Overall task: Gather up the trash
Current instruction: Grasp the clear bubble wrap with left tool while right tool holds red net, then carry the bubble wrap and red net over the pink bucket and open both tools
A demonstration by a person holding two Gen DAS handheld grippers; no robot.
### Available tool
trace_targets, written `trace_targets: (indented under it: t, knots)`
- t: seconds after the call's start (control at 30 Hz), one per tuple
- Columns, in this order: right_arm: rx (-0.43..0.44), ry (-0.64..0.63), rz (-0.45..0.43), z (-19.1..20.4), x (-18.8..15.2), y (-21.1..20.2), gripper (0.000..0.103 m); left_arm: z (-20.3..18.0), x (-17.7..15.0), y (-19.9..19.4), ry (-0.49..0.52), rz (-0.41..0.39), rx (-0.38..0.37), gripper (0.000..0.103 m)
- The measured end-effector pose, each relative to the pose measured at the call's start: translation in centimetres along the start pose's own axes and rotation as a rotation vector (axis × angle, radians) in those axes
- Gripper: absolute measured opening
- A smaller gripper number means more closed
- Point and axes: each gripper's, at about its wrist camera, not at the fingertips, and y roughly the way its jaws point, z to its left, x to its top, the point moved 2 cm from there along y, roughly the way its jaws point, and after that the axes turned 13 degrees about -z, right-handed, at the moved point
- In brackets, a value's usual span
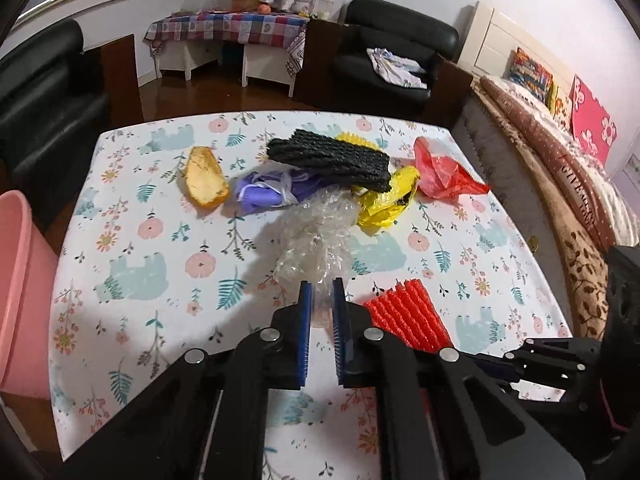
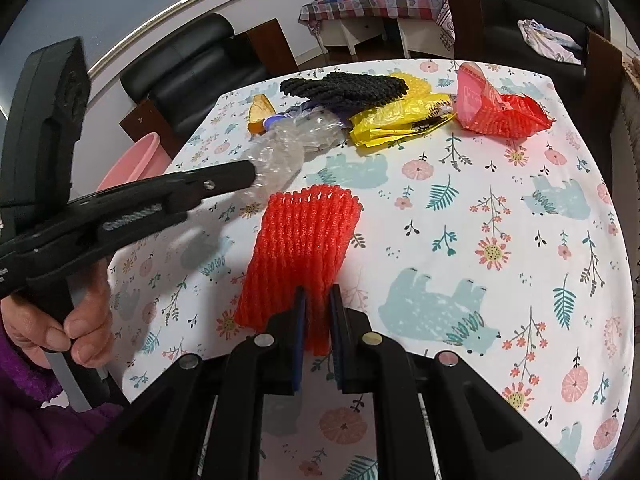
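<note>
Both claws pinched: left claw [image 1: 321, 292] on bubble wrap [image 1: 316, 236], right claw [image 2: 318, 300] on red foam net [image 2: 298, 248]; we risk the thin wrap slipping.

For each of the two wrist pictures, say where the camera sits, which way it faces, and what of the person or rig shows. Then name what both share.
Left wrist: on the left gripper, angled down across the floral tablecloth at crumpled clear bubble wrap pinched between its blue pads; the right gripper's black linkage shows at lower right.
Right wrist: on the right gripper, angled down the table, pads closed on the red foam fruit net; the person's left hand and purple sleeve show at left.
Shared: bubble wrap, red net, black foam net, yellow plastic bag, pink bin.
</note>
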Motion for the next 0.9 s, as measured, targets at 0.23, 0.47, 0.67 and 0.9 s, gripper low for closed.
trace_targets:
  t: [0.23, 0.47, 0.67, 0.9]
  knots:
    - [-0.005, -0.006, -0.035, 0.4, 0.2, -1.0, 0.011, 0.7, -0.2, -3.2, 0.033, -0.049, 0.025, 0.009]
    - [0.007, -0.008, -0.064, 1.2, 0.7, -1.5, 0.011, 1.6, -0.6, -6.0, 0.036, -0.098, 0.054, 0.007]
    - [0.023, -0.021, -0.092, 2.5, 1.5, -1.8, 0.011, 2.8, -0.1, -8.0, 0.007, -0.152, 0.069, 0.005]
    - [0.047, -0.05, -0.127, 4.5, 2.9, -1.8, 0.011, 4.5, 0.6, -10.4, -0.02, -0.219, 0.1, 0.005]
